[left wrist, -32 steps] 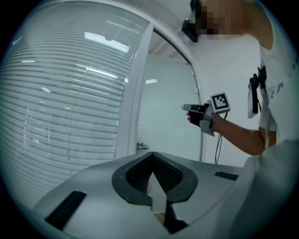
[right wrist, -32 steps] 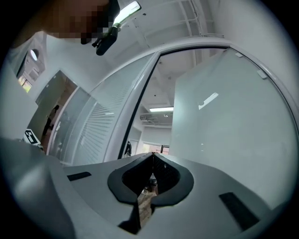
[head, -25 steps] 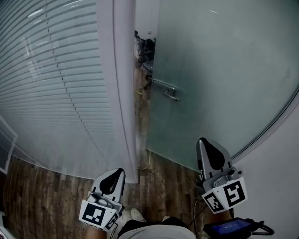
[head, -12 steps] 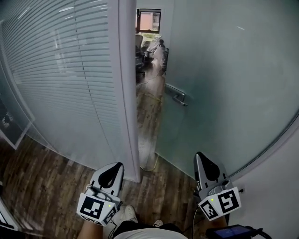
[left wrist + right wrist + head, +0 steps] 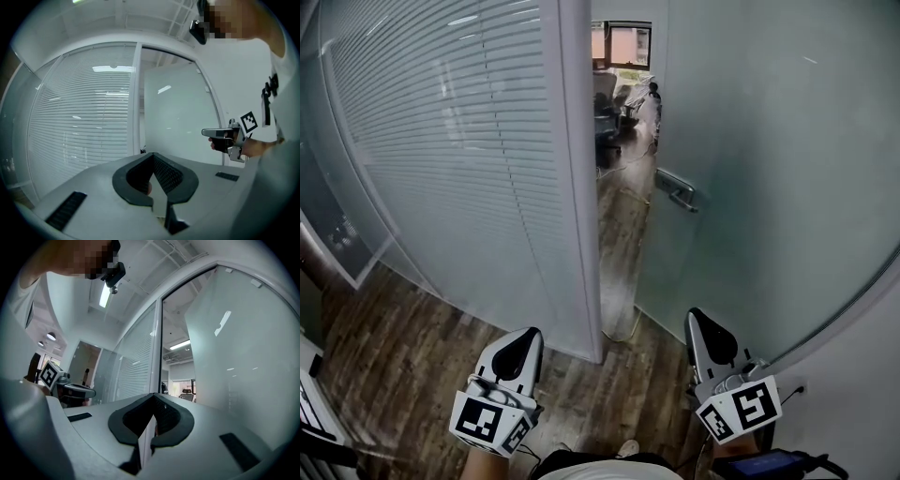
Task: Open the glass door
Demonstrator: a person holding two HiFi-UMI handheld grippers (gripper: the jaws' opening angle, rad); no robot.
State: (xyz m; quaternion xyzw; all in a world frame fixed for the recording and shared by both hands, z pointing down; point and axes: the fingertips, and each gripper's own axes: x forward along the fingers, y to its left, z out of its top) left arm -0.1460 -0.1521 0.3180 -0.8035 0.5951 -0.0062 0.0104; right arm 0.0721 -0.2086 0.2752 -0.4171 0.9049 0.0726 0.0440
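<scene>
- Glass door (image 5: 750, 169), frosted, stands ajar ahead of us and to the right. Its free edge is swung away from the white frame post (image 5: 581, 187), which leaves a narrow gap between them.
- On the door, close to that free edge, sits a metal lever handle (image 5: 677, 190), well apart from both claws.
- Through the gap we see a room with office chairs (image 5: 614, 103) and a window (image 5: 621, 42) at its far end.
- At the foot of the gap a thin cable (image 5: 622, 330) lies on the wood floor (image 5: 412, 356).
- The post is the nearest thing beside the opening. Left of it runs a glass wall with horizontal blinds (image 5: 441, 159).
- Our right claw (image 5: 701, 321) is closed with nothing between its jaws. It is low, in front of the door's bottom part, pointing at the glass without touching it.
- Our left claw (image 5: 528, 337) is closed too and empty, and it points toward the base of the post.
- To the far right a white wall (image 5: 862, 375) carries a socket (image 5: 797, 387) near the floor.
- A dark device (image 5: 764, 464) shows at the bottom edge, just below the right claw.
</scene>
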